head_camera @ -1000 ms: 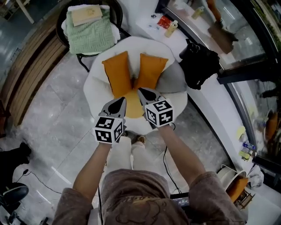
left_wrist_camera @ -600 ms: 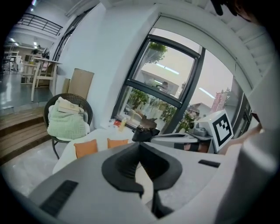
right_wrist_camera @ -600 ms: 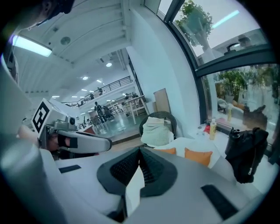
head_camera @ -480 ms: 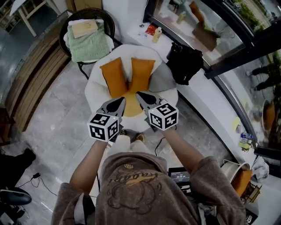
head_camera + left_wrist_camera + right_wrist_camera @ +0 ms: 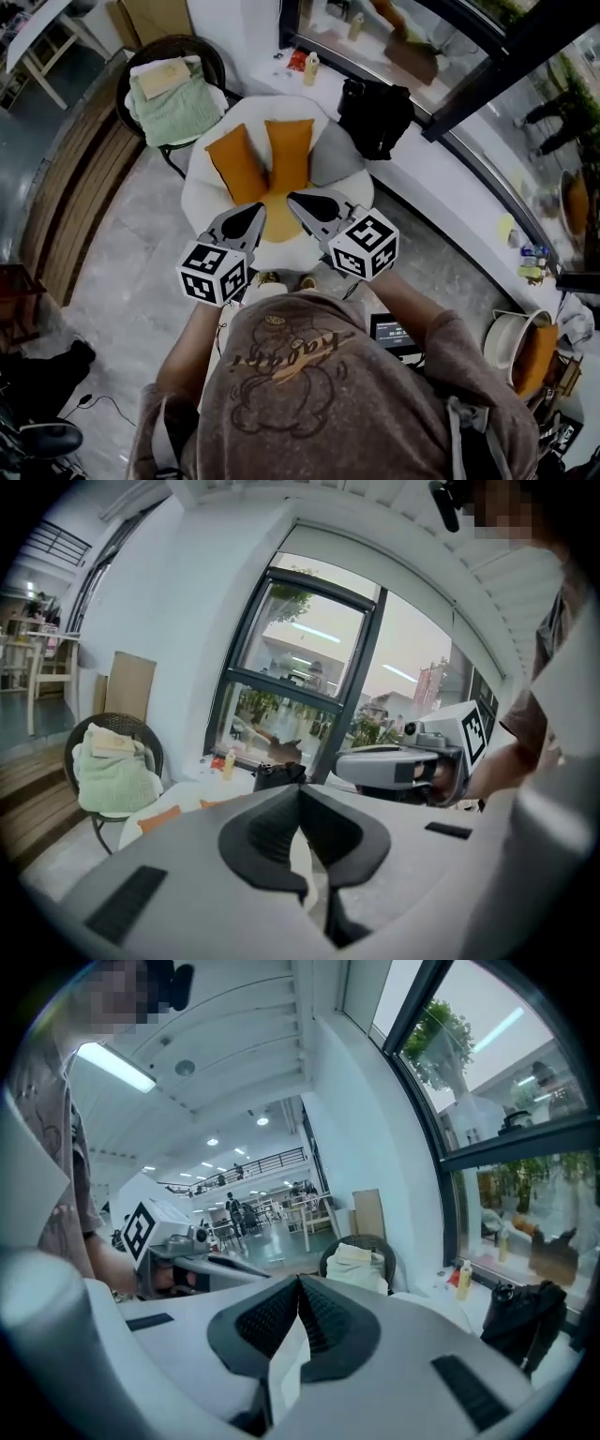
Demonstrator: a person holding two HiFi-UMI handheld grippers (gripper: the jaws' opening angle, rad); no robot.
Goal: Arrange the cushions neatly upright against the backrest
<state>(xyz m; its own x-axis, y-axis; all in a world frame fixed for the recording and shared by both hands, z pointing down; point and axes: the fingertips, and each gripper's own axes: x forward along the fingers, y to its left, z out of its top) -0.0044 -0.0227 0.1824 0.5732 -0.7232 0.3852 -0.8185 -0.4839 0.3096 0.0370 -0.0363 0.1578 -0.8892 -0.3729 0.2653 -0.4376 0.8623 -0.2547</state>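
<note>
Two orange cushions stand upright side by side against the backrest of the round white chair (image 5: 202, 192): the left cushion (image 5: 237, 164) and the right cushion (image 5: 289, 153). A grey cushion (image 5: 337, 161) leans to their right. A flat orange pad (image 5: 278, 220) lies on the seat. My left gripper (image 5: 260, 207) and right gripper (image 5: 292, 198) hover side by side above the seat's front, both shut and empty, touching no cushion. In the left gripper view the jaws (image 5: 300, 791) meet tip to tip; the right gripper view shows its jaws (image 5: 298, 1282) closed too.
A dark wicker chair with a green blanket (image 5: 173, 92) stands at the left. A black bag (image 5: 375, 114) and a bottle (image 5: 311, 67) sit on the white window ledge (image 5: 441, 202). A basket holding an orange cushion (image 5: 527, 352) is at the lower right.
The chair and cushions now sit farther up and smaller in the head view as the person draws back. Both grippers stay shut and empty, slightly farther apart.
</note>
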